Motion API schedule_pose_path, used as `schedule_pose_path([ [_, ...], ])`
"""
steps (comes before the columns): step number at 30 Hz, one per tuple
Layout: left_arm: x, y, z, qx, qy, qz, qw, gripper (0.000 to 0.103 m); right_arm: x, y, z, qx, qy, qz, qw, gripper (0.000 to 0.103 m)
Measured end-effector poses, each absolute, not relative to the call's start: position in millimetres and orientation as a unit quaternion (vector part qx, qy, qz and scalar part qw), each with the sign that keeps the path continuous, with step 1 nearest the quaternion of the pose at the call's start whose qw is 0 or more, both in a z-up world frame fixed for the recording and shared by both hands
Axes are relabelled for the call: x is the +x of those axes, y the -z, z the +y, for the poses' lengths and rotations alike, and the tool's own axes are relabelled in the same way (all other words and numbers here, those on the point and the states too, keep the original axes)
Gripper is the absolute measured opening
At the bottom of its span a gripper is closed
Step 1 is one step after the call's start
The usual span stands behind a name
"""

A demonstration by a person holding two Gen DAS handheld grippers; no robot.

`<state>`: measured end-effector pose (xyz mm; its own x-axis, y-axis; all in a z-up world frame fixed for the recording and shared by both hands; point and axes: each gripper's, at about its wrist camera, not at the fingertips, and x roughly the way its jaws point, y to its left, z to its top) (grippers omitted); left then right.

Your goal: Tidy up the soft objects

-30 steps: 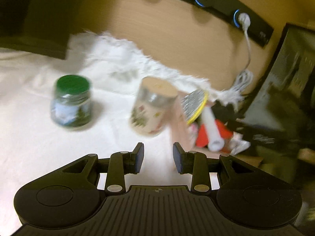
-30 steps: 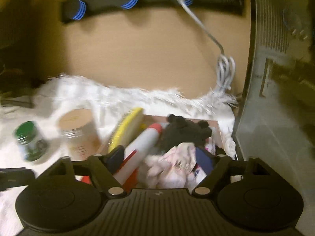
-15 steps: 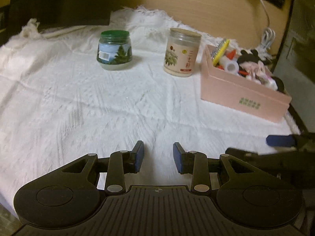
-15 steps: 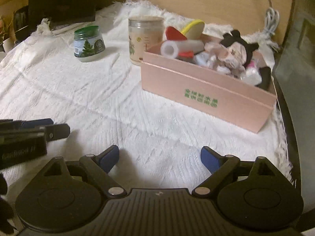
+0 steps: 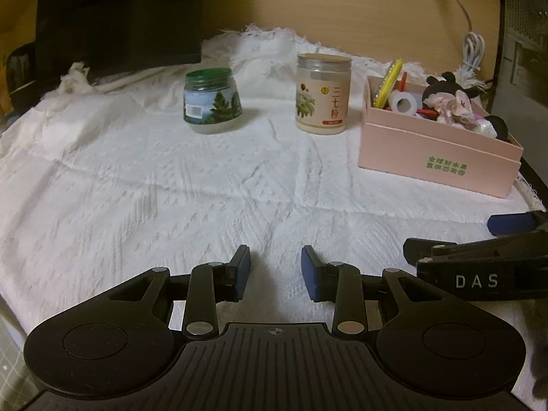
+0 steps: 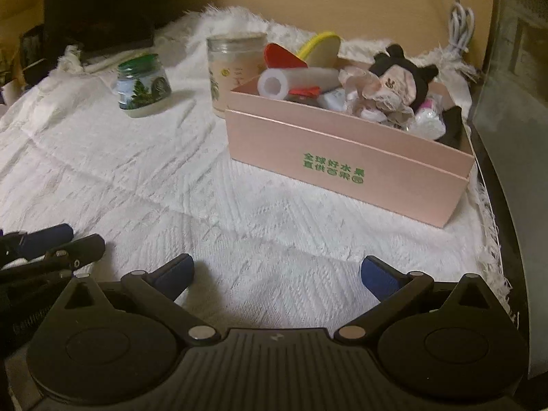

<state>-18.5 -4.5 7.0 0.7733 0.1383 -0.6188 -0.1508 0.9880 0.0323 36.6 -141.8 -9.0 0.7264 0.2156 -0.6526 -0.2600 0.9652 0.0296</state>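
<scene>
dim warm light, sharp centre, fisheye-bent edges, dark corners.

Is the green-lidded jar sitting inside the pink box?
No, the green-lidded jar stands on the white cloth, well apart from the pink box.

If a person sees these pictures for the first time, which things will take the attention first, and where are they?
First comes the pink box at the right on the white cloth, crammed with a black plush, a white tube and a yellow brush. To its left stand two jars, a tall beige one beside the box and a green-lidded one further left. Nearest, both grippers hover empty over the cloth, the right gripper wide open.
</scene>
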Motion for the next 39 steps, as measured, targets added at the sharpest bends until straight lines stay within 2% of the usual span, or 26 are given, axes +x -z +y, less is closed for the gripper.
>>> schedule_pose_path([
  [4,-19.9,-5.7,-6.7,-0.002,-0.08,0.323,0.943,0.036,31.4,14.0,-144.6,-0.03,-0.136,0.316,0.939,0.103],
  [39,-19.7,-7.1,-6.8,-0.017,-0.094,0.33,0.939,0.036,32.2,13.8,-144.6,-0.028,-0.136,0.316,0.939,0.103],
])
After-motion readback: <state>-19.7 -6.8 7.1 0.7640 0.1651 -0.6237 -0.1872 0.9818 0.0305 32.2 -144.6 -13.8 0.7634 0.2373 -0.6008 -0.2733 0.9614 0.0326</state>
